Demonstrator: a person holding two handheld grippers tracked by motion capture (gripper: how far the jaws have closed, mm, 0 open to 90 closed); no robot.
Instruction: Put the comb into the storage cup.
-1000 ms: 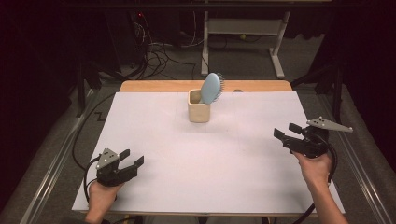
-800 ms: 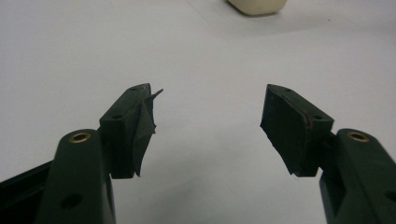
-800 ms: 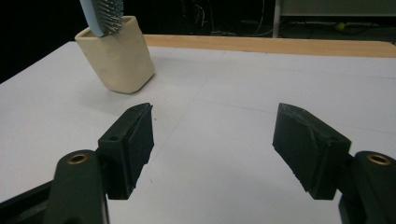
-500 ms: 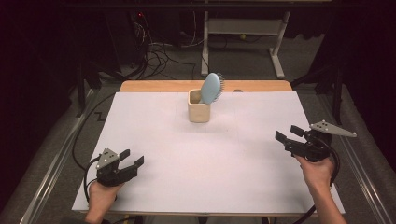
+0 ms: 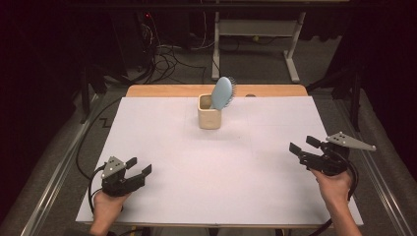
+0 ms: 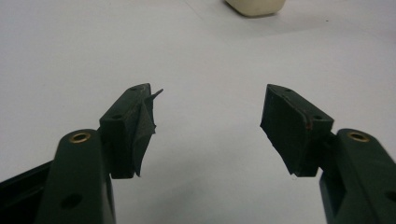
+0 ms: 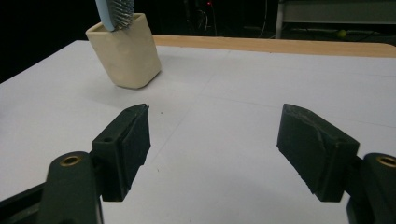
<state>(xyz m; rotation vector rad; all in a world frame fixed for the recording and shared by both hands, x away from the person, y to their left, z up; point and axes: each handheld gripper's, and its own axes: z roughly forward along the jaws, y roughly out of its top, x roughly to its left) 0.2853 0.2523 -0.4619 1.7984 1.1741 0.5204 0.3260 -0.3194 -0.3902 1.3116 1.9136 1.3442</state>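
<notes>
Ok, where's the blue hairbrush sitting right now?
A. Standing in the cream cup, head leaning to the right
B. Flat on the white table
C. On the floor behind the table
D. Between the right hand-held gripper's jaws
A: in the high view the blue hairbrush stands in the cream cup, its head tilted right above the rim, far from both open grippers.

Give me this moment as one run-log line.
hairbrush: standing in cup | left gripper: open, empty | right gripper: jaws just opening, empty
</notes>
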